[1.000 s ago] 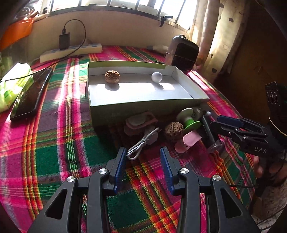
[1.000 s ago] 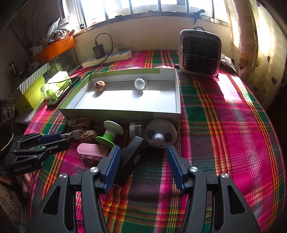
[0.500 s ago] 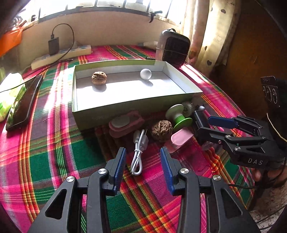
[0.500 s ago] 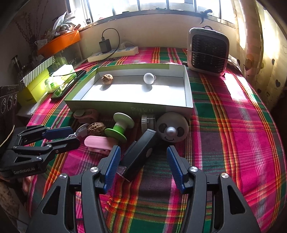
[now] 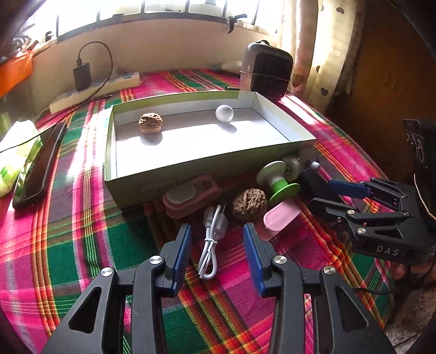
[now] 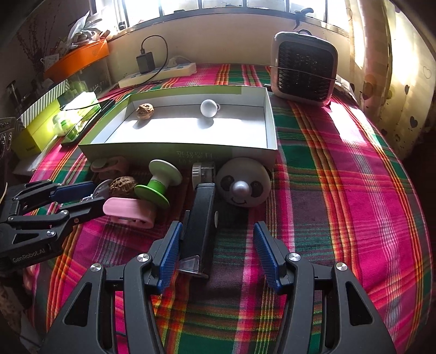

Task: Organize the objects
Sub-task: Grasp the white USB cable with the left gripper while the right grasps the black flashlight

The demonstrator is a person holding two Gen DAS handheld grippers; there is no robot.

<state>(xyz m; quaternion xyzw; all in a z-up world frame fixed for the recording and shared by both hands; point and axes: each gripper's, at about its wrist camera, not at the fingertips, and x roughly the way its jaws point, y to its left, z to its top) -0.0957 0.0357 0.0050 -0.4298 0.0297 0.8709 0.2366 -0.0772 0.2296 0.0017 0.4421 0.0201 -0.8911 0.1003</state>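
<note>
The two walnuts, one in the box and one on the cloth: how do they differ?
The walnut in the box sits inside the green tray, alone in sunlight near its far wall; the walnut on the cloth lies outside, in shadow before the near wall. The first stands clear of other items; the second is crowded between the white cable and green spool. Both are brown, wrinkled and ungripped.

Sunlight from a barred window (image 6: 218,5) falls across the plaid-covered table (image 6: 340,190) beside heart-patterned curtains (image 5: 324,49).
</note>
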